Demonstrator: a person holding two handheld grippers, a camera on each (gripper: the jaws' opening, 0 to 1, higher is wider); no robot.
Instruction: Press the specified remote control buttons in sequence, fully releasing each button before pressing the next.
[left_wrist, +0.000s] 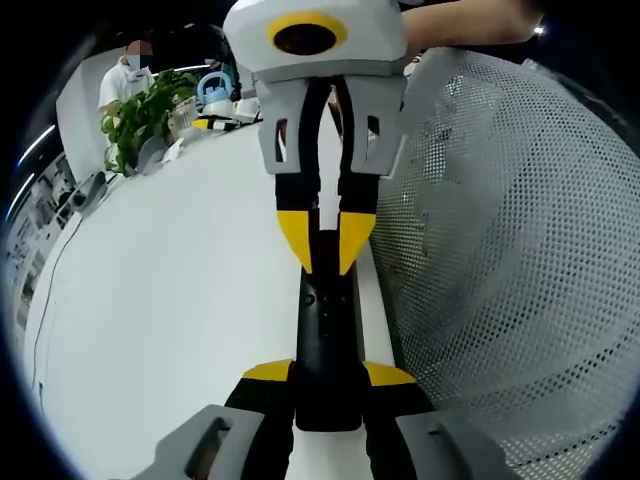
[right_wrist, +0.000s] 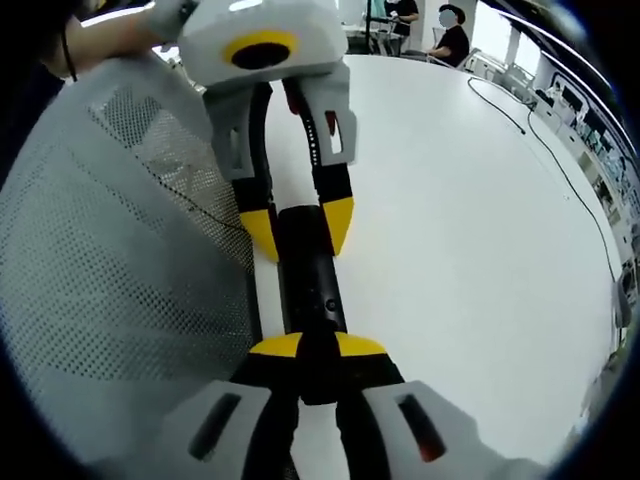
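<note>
The remote control (left_wrist: 326, 340) is looking like glossy black plastic, the table (left_wrist: 170, 300) is showing smooth matt white, and the mesh sheet (left_wrist: 510, 250) is looking perforated.

We can read no text, label, brand, number or sign in either view. The black remote (left_wrist: 325, 340) shows us small marks on its face, too small and blurred for us to make out as letters or symbols.
</note>
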